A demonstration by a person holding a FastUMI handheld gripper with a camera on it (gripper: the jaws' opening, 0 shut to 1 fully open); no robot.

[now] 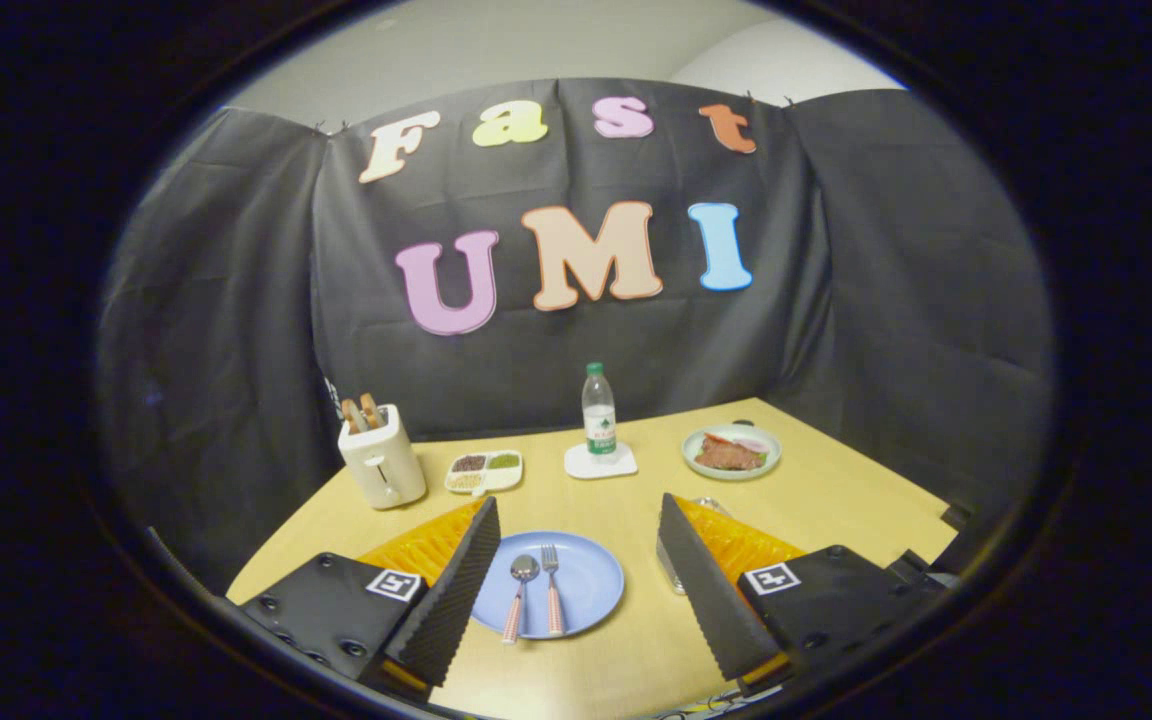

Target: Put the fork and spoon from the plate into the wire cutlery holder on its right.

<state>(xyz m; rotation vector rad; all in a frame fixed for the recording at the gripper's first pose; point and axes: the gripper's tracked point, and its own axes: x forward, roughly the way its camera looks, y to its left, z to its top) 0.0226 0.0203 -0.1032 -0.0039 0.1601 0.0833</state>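
Nothing is being held yet, so the job looks like it is only starting. Gripper (576, 590) fingers are standing wide apart, with nothing between the pads, hanging over the near part of the wooden table (836, 500).

A blue plate (591, 580) is lying between the two fingers, a bit closer to the left finger, which is covering its left edge. On the plate the spoon (520, 592) and the fork (552, 590) are lying side by side, spoon on the left and fork on the right. Their handles are pointing near and their heads are pointing far. They are very close, maybe touching, but I cannot tell.

The wire cutlery holder (671, 565) is sitting just right of the plate. The right finger is hiding most of it, so only a thin edge is peeking out.

Farther away, a toaster (382, 455) is sitting at the far left, then a small tray of grains (484, 472), a water bottle (598, 412) on a coaster, and a dish of food (732, 451) at the far right.

I think the next move is going down to one handle, probably the fork because it is nearer the holder. The fingers will need to close on just that one handle and not grab both, then lift it and carry it right.
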